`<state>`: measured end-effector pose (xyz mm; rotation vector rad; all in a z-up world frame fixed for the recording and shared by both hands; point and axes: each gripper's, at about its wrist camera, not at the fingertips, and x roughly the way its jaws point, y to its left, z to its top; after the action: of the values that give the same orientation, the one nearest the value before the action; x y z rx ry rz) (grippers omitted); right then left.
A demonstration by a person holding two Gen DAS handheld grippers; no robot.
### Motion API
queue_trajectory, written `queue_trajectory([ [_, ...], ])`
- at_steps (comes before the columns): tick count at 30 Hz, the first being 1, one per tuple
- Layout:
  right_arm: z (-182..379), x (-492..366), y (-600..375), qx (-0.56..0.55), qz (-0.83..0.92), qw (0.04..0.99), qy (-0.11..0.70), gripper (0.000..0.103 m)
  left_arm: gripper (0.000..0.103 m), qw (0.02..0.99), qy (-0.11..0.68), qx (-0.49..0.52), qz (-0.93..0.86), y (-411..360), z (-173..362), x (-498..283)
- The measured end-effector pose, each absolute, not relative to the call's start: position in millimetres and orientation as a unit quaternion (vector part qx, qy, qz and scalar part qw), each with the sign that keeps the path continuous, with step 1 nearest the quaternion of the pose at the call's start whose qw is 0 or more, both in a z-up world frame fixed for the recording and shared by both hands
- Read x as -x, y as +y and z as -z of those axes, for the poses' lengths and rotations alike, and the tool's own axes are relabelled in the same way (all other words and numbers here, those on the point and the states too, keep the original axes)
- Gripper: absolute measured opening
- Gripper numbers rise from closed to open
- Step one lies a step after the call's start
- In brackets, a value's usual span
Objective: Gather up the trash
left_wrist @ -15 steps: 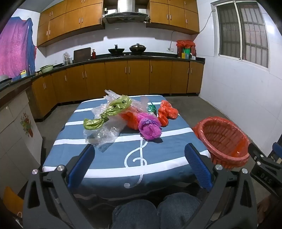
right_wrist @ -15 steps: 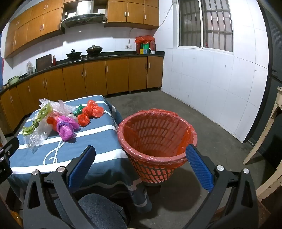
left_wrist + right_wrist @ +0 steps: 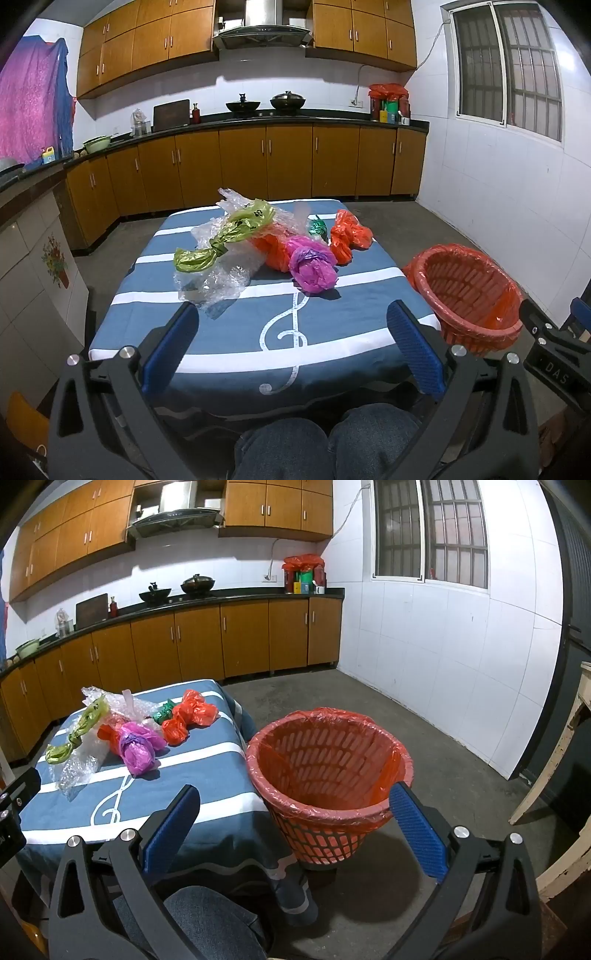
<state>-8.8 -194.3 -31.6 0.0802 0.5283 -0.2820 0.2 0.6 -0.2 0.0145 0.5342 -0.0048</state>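
Crumpled plastic bags lie in a heap on the blue striped tablecloth: a green bag on clear bubble wrap, a purple bag, orange bags and a small dark green wad. A red basket lined with a red bag stands on the floor right of the table. My left gripper hovers open over the table's near edge, well short of the heap. My right gripper is open before the basket, nothing between its fingers.
Wooden cabinets and a dark counter with pots run along the far wall. A white tiled wall with a window is on the right. A pale wooden furniture leg stands at far right. A person's knees in jeans are below the grippers.
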Motion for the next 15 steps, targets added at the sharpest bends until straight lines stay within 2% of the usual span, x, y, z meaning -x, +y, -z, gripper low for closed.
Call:
queue_trajectory([
  [15,31.3,8.6,-195.5,-0.039,0.139,0.955,0.260,0.101,0.099,0.965,0.264,-0.007,0.002,-0.2,-0.5,0.7],
])
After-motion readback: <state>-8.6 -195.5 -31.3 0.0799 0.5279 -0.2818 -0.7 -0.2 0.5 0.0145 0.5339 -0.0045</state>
